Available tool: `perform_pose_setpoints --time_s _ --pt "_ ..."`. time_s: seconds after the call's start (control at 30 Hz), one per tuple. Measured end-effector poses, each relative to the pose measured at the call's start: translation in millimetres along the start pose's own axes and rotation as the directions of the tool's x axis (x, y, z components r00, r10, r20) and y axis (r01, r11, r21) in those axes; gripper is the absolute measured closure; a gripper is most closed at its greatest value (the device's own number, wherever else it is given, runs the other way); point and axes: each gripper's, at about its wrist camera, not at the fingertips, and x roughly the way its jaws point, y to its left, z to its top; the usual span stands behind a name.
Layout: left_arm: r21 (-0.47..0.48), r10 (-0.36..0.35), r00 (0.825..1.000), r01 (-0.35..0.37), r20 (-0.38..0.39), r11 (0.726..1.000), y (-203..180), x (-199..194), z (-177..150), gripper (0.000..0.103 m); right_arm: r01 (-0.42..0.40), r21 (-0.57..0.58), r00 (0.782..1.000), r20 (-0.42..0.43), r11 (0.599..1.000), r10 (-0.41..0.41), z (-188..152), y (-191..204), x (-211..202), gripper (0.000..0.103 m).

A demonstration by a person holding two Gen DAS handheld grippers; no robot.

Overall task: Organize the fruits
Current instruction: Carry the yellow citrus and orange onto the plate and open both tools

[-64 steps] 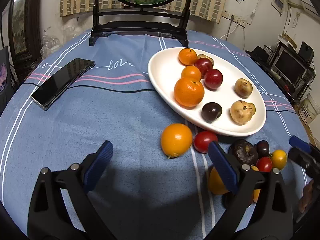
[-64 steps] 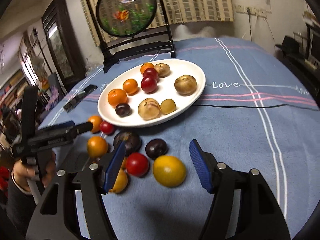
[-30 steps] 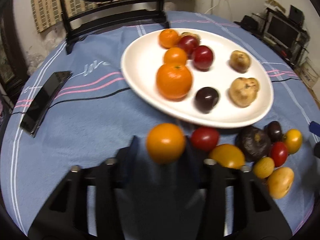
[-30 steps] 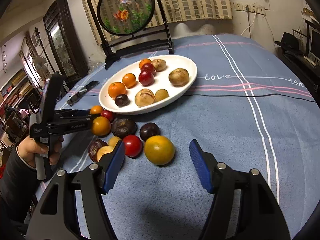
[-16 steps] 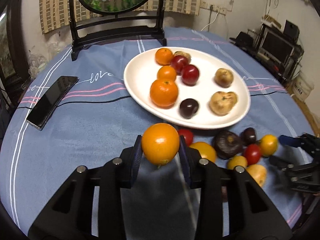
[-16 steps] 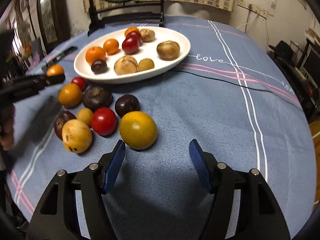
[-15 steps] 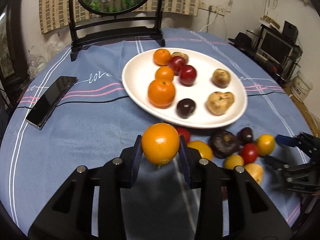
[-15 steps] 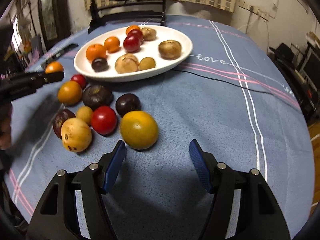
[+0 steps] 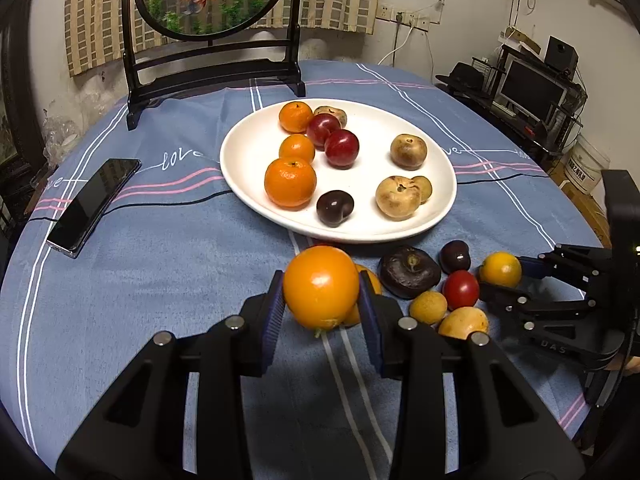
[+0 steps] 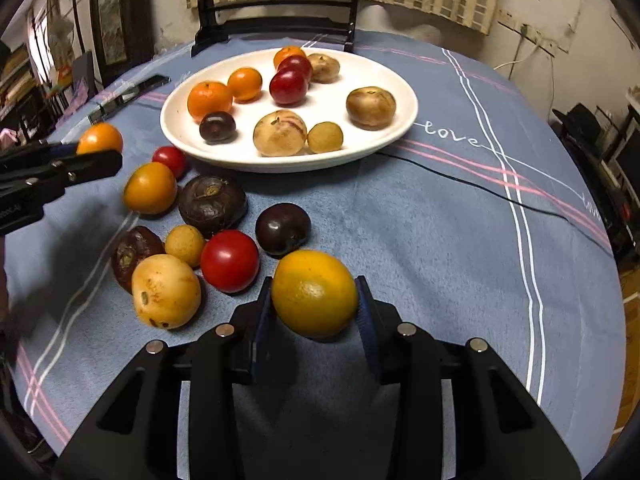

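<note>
two grips now: my right gripper [image 10: 314,312] has just closed on the yellow-orange fruit [image 10: 315,293] near the table's front edge; left gripper [image 9: 321,312] holds its orange [image 9: 321,287] lifted, plate [image 9: 248,160] next.

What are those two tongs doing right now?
Left tongs: shut on the round orange fruit.
Right tongs: shut on the yellow-orange citrus fruit.

Black hand-held gripper [image 9: 321,312], blue pads [image 9: 273,312], silver screws.
</note>
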Motion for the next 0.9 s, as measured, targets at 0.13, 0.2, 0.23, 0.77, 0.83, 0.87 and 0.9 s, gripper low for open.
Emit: perform_pose_setpoints --time_s 0.13,0.2,0.23,0.77,0.83,0.87,0.9 --pt "-0.001 -0.010 1.000 0.010 -0.008 1.000 -2.0 -0.7 1.7 0.067 -0.012 0.022 0.999 0.038 1.000 0.011 -1.5 -5.8 -14.9 0.064" --pt "0.001 -0.015 1.000 0.015 -0.005 1.000 -4.9 -2.3 2.4 0.067 -0.019 0.031 0.998 0.064 0.999 0.017 -1.1 -8.6 -23.7 0.064" --pt "0.003 -0.018 1.000 0.018 -0.004 1.000 -6.3 -3.5 2.6 0.067 -0.022 0.033 0.997 0.076 0.999 0.020 -0.5 -9.1 -27.7 0.064" --pt "0.026 -0.039 0.998 0.038 0.058 0.999 -27.6 -10.2 38.8 0.067 -0.084 0.041 0.973 0.217 0.996 0.073 48.4 -6.2 -56.5 0.064" --pt "0.018 -0.046 0.997 0.045 0.065 0.999 -30.0 -5.4 52.2 0.067 -0.094 0.055 0.970 0.232 0.994 0.079 63.5 -7.8 -55.3 0.064" --pt "0.011 -0.040 0.997 0.040 0.069 0.999 -31.1 -2.0 59.5 0.067 -0.094 0.057 0.968 0.238 0.994 0.078 69.6 -8.2 -54.4 0.064" --pt "0.007 -0.037 0.997 0.037 0.072 0.999 -31.3 0.6 64.0 0.067 -0.092 0.061 0.967 0.243 0.994 0.075 75.6 -8.9 -53.2 0.064"
